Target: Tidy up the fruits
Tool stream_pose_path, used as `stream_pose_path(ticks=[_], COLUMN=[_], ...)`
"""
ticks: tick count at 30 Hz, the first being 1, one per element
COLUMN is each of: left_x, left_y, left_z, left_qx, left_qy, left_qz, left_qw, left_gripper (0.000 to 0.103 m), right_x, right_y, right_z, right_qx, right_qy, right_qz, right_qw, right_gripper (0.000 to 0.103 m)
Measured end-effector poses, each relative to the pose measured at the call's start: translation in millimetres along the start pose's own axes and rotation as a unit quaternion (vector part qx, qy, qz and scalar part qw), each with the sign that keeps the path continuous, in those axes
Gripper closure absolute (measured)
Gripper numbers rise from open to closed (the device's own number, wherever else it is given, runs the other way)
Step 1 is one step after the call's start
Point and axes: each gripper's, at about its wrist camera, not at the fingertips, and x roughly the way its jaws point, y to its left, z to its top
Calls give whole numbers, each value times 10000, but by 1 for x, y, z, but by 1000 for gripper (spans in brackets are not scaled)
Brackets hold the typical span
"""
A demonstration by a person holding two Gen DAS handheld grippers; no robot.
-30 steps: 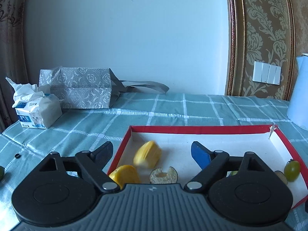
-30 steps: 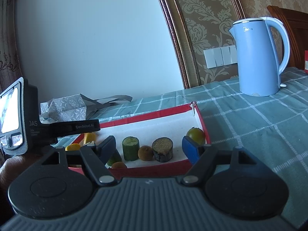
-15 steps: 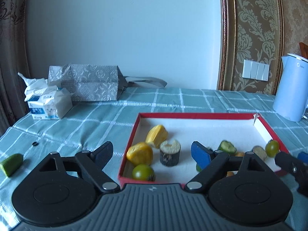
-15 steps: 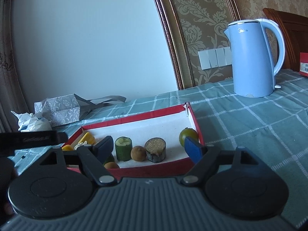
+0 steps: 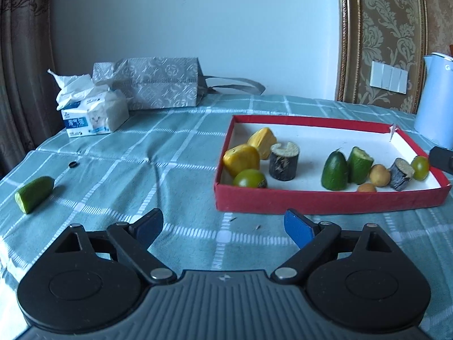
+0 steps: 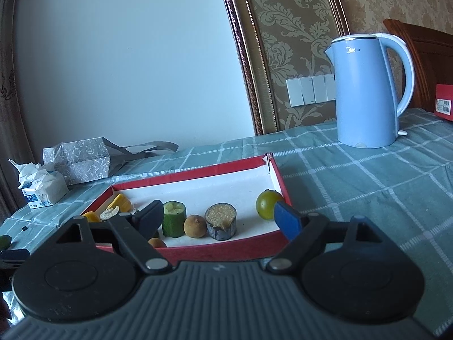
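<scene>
A red-walled tray (image 5: 325, 201) with a white floor holds several fruit pieces: two yellow chunks (image 5: 240, 160), a dark cylinder (image 5: 284, 161), a round green fruit (image 5: 250, 179) and green cucumber pieces (image 5: 335, 171). One cucumber piece (image 5: 35, 194) lies alone on the cloth far left. My left gripper (image 5: 222, 226) hovers over bare cloth in front of the tray's left corner, its jaws opening with nothing between them. My right gripper (image 6: 218, 215) faces the tray (image 6: 215, 249) front wall, jaws opening and touching nothing. Beyond it stand a cucumber stub (image 6: 174, 218), a brown longan (image 6: 194, 226) and a dark cylinder (image 6: 220, 221).
A blue kettle (image 6: 368, 90) stands behind the tray at the right. A tissue pack (image 5: 90, 113) and a grey bag (image 5: 153, 82) sit at the back left. A small black ring (image 5: 73, 164) lies on the checked cloth. A red box (image 6: 444, 102) is at the far right.
The left gripper has drawn back out of the tray toward the left, bringing the lone cucumber piece into view. The right gripper's fingers have spread wider and the left hand's device has left its view.
</scene>
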Motion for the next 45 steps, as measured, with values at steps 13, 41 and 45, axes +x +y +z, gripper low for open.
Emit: stream_pose_path(ticks=[13, 41, 45], left_x=[11, 19, 17], left_y=[4, 2, 0], left_z=[-7, -10, -10], left_qx=[-52, 34, 34], left_qy=[184, 552, 524], left_qz=[-106, -251, -244], left_qw=[9998, 9982, 9983], left_gripper=[8, 0, 0], right_x=[3, 6, 6], right_y=[2, 6, 14], right_z=[-3, -6, -9], right_qx=[-91, -219, -129], right_qy=[19, 116, 254], right_qz=[-81, -169, -148], right_qw=[9999, 9996, 9995], right_gripper=[17, 1, 0])
